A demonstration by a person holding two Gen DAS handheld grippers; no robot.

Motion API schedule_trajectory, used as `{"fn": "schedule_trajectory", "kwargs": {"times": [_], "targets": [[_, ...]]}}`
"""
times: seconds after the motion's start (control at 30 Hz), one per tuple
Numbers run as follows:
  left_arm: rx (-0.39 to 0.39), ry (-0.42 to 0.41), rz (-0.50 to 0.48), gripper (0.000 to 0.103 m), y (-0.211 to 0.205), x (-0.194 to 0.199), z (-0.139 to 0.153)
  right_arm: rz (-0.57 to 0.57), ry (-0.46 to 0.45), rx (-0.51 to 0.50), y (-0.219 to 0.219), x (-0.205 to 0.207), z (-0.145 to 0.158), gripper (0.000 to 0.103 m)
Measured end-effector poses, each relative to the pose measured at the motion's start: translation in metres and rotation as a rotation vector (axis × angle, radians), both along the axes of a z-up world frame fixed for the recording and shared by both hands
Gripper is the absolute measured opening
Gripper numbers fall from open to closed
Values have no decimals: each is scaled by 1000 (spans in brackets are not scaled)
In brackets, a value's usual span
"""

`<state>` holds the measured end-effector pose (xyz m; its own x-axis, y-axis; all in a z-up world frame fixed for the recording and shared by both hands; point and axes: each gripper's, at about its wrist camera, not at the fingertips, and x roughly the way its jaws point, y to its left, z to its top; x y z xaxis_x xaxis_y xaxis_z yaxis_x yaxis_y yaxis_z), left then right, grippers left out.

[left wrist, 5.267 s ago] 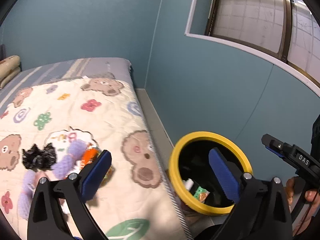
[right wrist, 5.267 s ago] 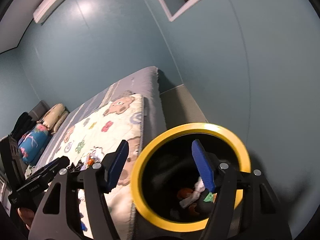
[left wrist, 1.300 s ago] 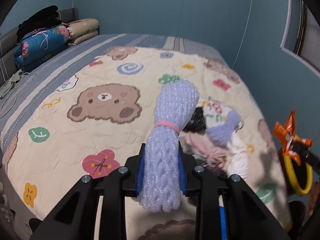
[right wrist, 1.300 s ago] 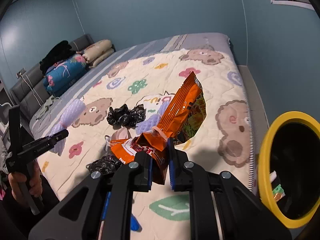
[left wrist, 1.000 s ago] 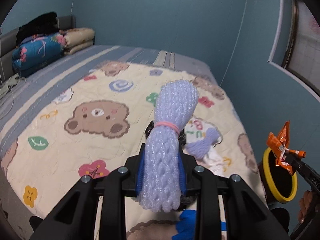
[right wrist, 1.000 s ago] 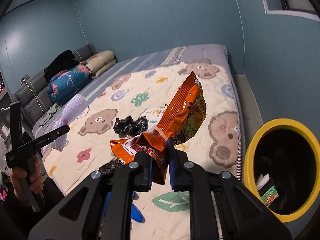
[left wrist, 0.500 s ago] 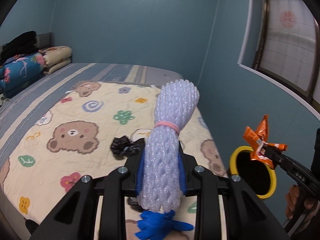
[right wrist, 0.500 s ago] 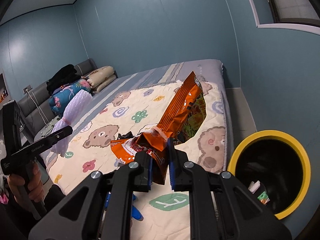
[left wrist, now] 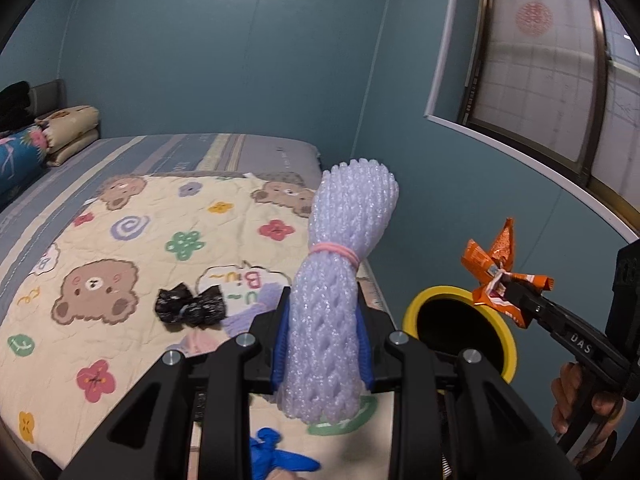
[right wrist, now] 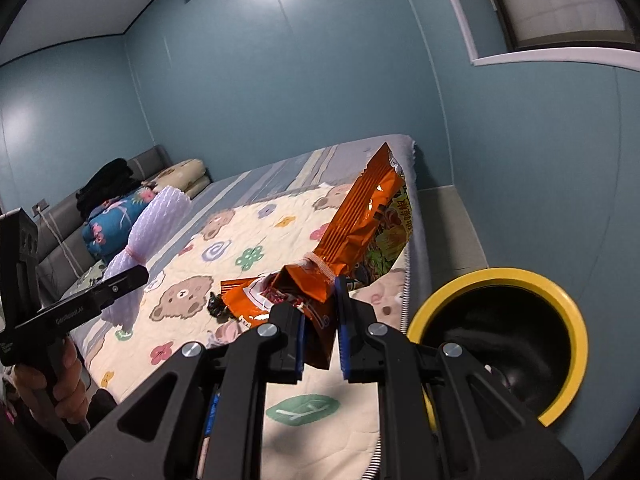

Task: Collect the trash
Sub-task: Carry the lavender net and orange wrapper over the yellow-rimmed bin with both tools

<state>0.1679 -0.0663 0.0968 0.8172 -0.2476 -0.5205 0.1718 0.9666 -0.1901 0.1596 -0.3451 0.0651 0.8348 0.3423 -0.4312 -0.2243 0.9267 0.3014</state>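
**Two held items, carried toward the yellow-rimmed bin**

Change since the earlier frames: both grippers have swung away from the quilt's middle; the yellow-rimmed bin (right wrist: 496,344) now sits larger and nearer in both views.

- Left gripper (left wrist: 322,344): clenched on a lavender foam net roll (left wrist: 340,280), bound by a pink rubber band; the roll stands upright between the blue pads, up and left of the bin.
- Right gripper (right wrist: 320,336): clamped tight on an orange snack bag (right wrist: 352,248), crumpled at the grip, its long end rising above and left of the bin's rim.
- Bin: on the floor, just beside the bed's edge, against the teal wall; dark inside.
- Left of the bin, on the bear-print quilt (left wrist: 120,240): a black crumpled wrapper (left wrist: 190,306), a blue scrap (left wrist: 276,456) near the left gripper's base.
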Motion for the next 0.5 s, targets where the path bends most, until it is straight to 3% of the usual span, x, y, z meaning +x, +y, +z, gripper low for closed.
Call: {"fn": "schedule_trajectory", "kwargs": {"times": [0.5], "targets": [[24,18,-122,26,-75,18,-2,-133,-5,7,-50,-12,1,12]]}}
